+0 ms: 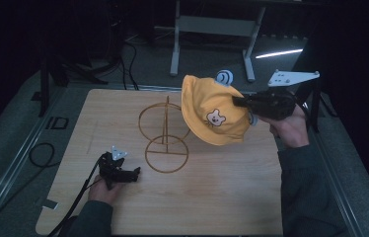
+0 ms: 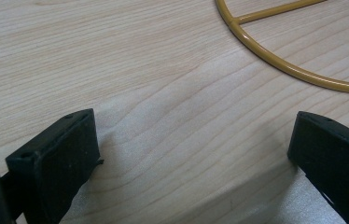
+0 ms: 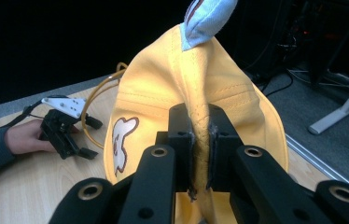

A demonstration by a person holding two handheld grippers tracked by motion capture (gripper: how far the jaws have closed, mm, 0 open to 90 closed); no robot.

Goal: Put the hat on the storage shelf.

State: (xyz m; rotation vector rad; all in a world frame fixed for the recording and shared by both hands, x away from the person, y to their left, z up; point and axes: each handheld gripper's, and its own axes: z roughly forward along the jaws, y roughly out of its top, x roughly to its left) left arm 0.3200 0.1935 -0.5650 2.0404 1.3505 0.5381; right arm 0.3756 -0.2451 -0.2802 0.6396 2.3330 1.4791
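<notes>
Near left, the left gripper (image 1: 134,172) rests on the wooden table (image 1: 212,197), jaws wide apart, holding nothing. Mid-table stands one gold wire stand (image 1: 165,133) with two rings. Far right, the right gripper (image 1: 238,102) pinches one yellow hat (image 1: 212,111) aloft. The right gripper view shows the pinched seam.

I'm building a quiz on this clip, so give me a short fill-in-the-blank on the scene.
1. The right hand-held gripper is shut on a ____ hat.
2. The left hand-held gripper has its jaws ____.
3. The wire stand rests on a ____ table.
4. The hat's patch shows a ____ face.

Missing: yellow; open; wooden; bear
</notes>
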